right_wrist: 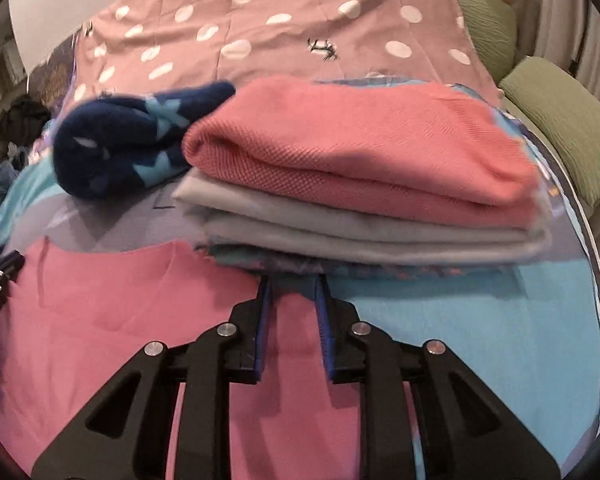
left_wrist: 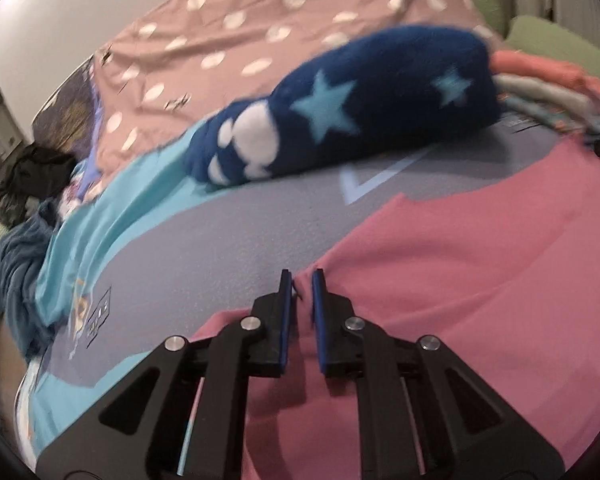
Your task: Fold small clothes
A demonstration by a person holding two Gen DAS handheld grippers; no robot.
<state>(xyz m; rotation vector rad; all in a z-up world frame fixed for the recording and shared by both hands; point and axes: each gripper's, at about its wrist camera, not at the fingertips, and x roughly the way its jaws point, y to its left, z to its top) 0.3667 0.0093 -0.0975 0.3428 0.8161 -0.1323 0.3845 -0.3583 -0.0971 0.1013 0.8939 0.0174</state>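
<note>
The pink garment point(left_wrist: 480, 264) is lying flat on the bed point(left_wrist: 260, 232), directly beneath both grippers. The left gripper point(left_wrist: 301, 280) is sitting at its left edge, the right gripper point(right_wrist: 292, 288) at its right edge; both jaws are standing narrow, apparently pinching cloth.

Room ahead of my jaws

Bare grey bed cover point(left_wrist: 260, 232) lies open before my left; the navy star fleece roll point(left_wrist: 352, 108) blocks further on; a folded stack point(right_wrist: 360, 184) rises right before my right; blue sheet point(right_wrist: 480, 320) beside it free.
</note>
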